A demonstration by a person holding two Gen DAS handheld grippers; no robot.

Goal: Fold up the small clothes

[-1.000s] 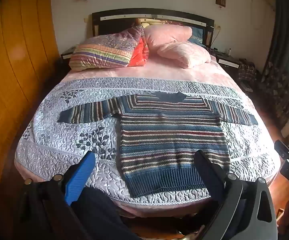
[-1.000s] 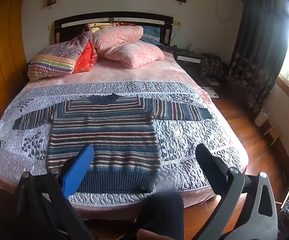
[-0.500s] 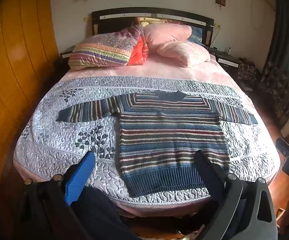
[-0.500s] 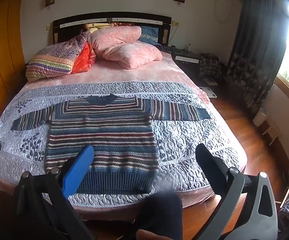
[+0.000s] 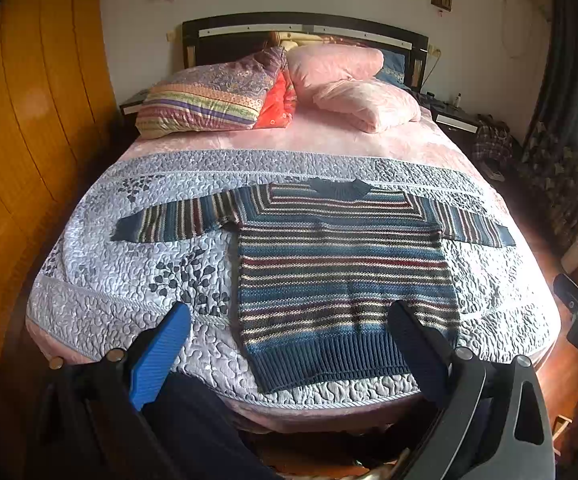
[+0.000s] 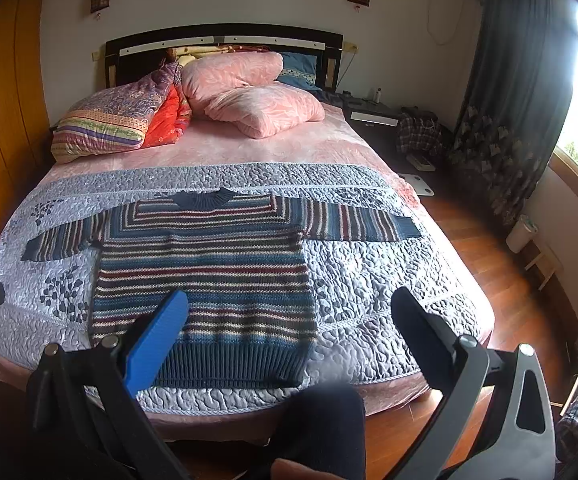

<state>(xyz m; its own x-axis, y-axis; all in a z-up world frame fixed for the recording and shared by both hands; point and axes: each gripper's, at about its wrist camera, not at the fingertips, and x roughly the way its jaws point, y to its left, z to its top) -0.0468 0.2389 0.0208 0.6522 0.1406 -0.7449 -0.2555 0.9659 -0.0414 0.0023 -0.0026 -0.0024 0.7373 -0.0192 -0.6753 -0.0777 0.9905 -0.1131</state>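
Note:
A striped knit sweater [image 5: 341, 264] [image 6: 209, 268] in blue, maroon and cream lies flat on the quilted bedspread [image 5: 129, 280] [image 6: 369, 280], both sleeves spread sideways and its ribbed hem toward me. My left gripper [image 5: 289, 320] hovers open above the foot of the bed, short of the hem, with nothing between its fingers. My right gripper [image 6: 289, 312] is open too, held over the sweater's lower right part and the quilt beside it, not touching. Each gripper's edge shows at the side of the other view.
Several pillows [image 5: 281, 88] [image 6: 217, 96] are piled by the dark headboard. A wooden wardrobe [image 5: 17, 160] stands left of the bed. On the right are a nightstand [image 6: 373, 116], a plaid bag [image 6: 419, 136], dark curtains [image 6: 509, 120] and wooden floor [image 6: 501, 272]. A person's dark-clad legs [image 6: 321, 432] are below.
Both views have crept slightly toward the bed. The sweater lies as before and both grippers stay open.

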